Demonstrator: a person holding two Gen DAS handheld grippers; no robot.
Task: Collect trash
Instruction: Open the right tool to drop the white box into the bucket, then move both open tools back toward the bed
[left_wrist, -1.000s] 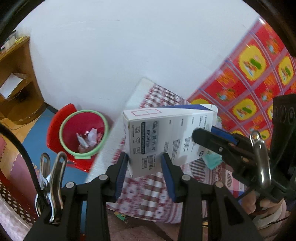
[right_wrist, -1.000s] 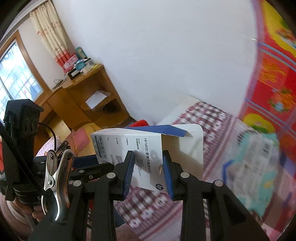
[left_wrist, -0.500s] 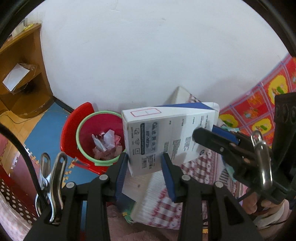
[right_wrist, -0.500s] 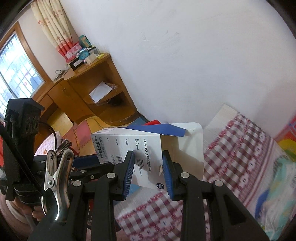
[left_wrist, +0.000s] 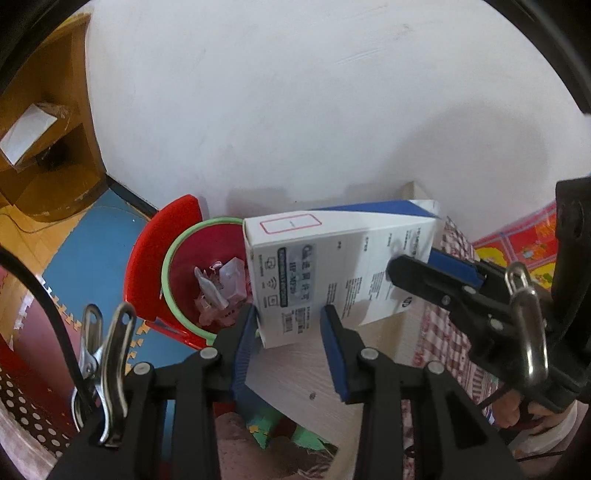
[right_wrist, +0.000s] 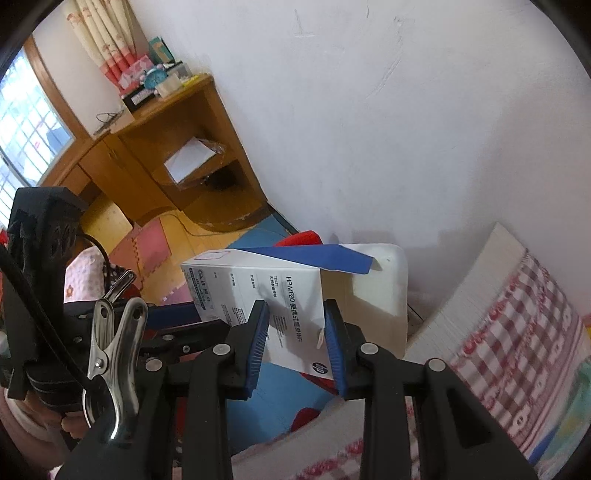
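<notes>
Both claws grip one white box (left_wrist: 325, 273), each at a different end. In the left wrist view the left claw (left_wrist: 289, 325) sits at 6 o'clock, its blue pads pressed on the box's near, closed end at a narrow spread. The box runs from there toward 2 o'clock, where the right claw (left_wrist: 424, 266) comes in from 3 o'clock and clamps the far end, one blue pad behind the card and a black finger across the printed face. A hand (left_wrist: 532, 413) shows under that claw at 4 o'clock.

In the right wrist view the right claw (right_wrist: 295, 332) at 6 o'clock is closed narrowly on the box (right_wrist: 258, 291) near its open end, where a blue flap (right_wrist: 317, 256) stands up and a white flap (right_wrist: 369, 295) hangs to 3 o'clock. The left claw (right_wrist: 177, 317) reaches in from 9 o'clock onto the other end.

Just past the box, at 9 o'clock of it in the left view, stands a red bin (left_wrist: 192, 280) with a green rim, holding crumpled wrappers (left_wrist: 221, 291). The box hangs partly over the bin's right rim. A checked bed (right_wrist: 509, 332) lies at 4 o'clock in the right view. Beyond the bin rises a white wall (left_wrist: 295, 110), and at 10 o'clock stands a wooden shelf (right_wrist: 177, 147).
</notes>
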